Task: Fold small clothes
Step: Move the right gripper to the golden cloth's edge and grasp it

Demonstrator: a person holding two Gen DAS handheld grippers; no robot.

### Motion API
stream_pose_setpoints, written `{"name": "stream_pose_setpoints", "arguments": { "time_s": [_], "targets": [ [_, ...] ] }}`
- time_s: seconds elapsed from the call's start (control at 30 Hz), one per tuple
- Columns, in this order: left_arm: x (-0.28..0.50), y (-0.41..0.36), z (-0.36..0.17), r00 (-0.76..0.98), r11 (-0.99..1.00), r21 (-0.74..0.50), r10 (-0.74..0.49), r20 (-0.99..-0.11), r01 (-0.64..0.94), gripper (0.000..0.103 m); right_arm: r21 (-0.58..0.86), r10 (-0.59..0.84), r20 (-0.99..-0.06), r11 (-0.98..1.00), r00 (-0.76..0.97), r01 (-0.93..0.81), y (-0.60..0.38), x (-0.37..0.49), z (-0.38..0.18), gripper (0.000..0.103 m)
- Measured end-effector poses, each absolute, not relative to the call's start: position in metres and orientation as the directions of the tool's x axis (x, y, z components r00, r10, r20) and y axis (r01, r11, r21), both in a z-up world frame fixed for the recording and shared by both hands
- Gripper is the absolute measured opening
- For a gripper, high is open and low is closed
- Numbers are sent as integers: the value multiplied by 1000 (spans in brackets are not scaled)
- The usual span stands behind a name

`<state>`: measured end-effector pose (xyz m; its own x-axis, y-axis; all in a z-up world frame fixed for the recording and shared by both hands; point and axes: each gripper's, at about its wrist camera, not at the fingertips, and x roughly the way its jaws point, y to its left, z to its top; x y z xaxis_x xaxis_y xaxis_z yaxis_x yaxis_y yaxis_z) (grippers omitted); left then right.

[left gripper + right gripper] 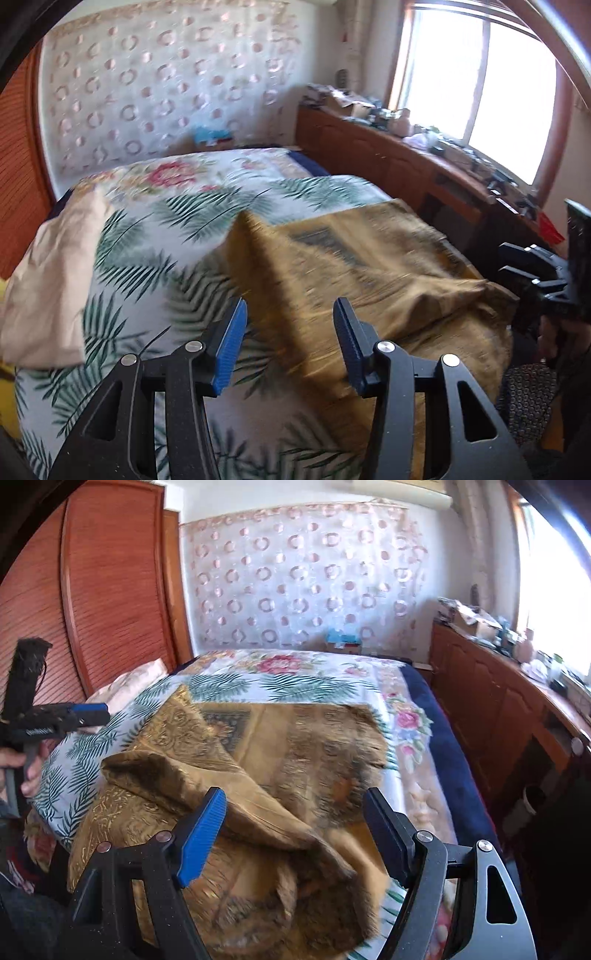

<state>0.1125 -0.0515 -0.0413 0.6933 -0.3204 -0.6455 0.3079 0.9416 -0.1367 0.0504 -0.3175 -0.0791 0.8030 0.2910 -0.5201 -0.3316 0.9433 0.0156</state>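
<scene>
One golden-brown cloth [280, 775] lies rumpled on the near right part of the bed [207, 218], one flap folded over itself. One beige pillow [55, 280] sits at the left edge. My left gripper [290, 343] hangs spread over the cloth's left border, pinching nothing. My right gripper [295, 834] is spread too, above the near fold. Far bedspread is bare; one wooden cabinet [491, 709] flanks the right.

Mustard-gold brocade cloth [258, 768] with dark ornate panel, white bedspread [155, 236] in green fern print, pink-floral border, blue-padded black claws [295, 827].
</scene>
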Motion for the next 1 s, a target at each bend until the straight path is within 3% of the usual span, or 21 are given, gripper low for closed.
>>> {"name": "stream_pose_setpoints", "arguments": {
  "time_s": [0.37, 1.0],
  "targets": [
    [105, -23, -94, 679, 965, -127, -251, -690, 228, 50, -14, 381, -584, 879, 717, -477, -269, 88, -88, 78],
    [95, -11, -95, 725, 969, -128, -243, -644, 210, 50, -97, 415, -669, 773, 617, -626, -238, 114, -92, 78]
  ]
}}
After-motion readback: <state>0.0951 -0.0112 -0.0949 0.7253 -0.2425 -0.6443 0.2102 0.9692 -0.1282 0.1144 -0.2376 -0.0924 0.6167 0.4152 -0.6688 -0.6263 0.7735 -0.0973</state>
